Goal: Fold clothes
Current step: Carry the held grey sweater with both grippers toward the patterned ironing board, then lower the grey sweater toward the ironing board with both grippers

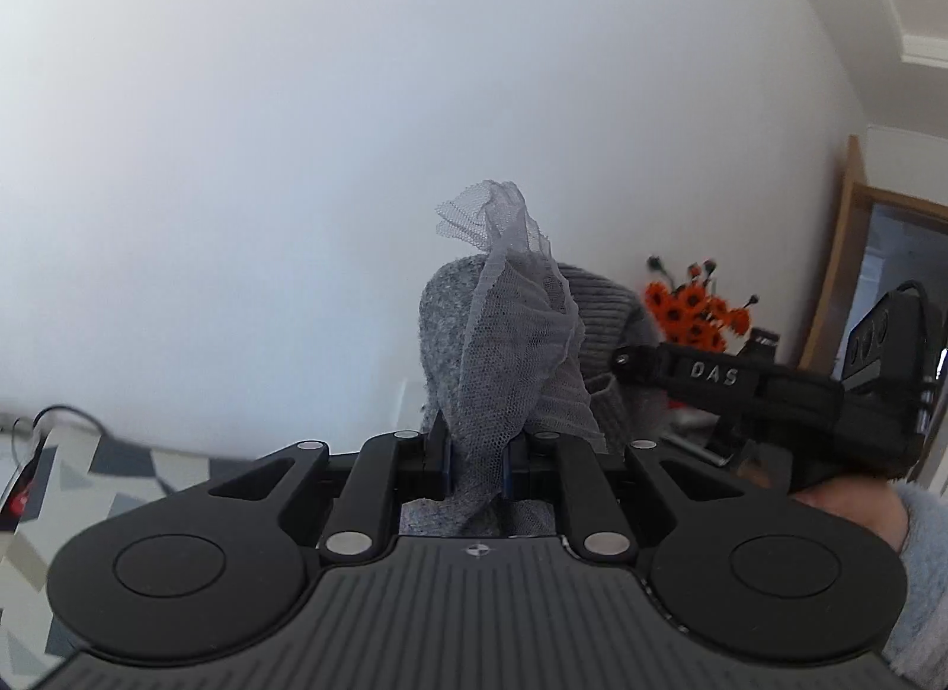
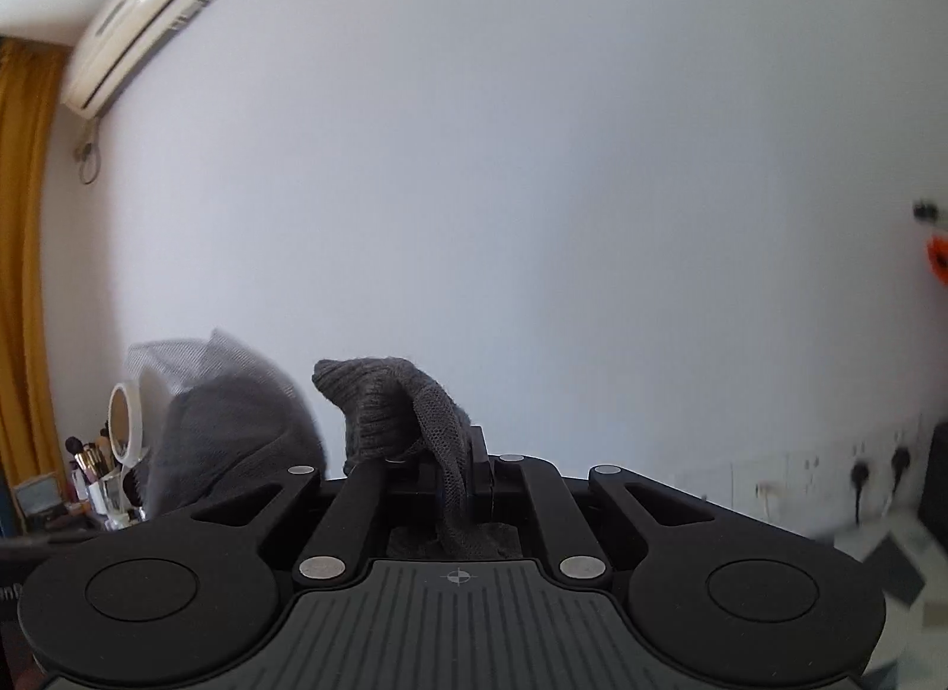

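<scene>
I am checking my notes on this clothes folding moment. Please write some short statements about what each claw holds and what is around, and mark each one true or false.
1. The left claw is shut on the grey garment, pinching its mesh layer. True.
2. The right claw is open and holds nothing. False: it is shut on a knit part of the grey garment.
3. Orange flowers stand behind the right claw in the left wrist view. True.
4. The garment lies flat on a table. False: both claws hold it up in front of the wall.
5. The curtain is blue. False: it is mustard yellow.

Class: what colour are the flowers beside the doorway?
Orange flowers with dark centres, clearest in the left wrist view.
</scene>
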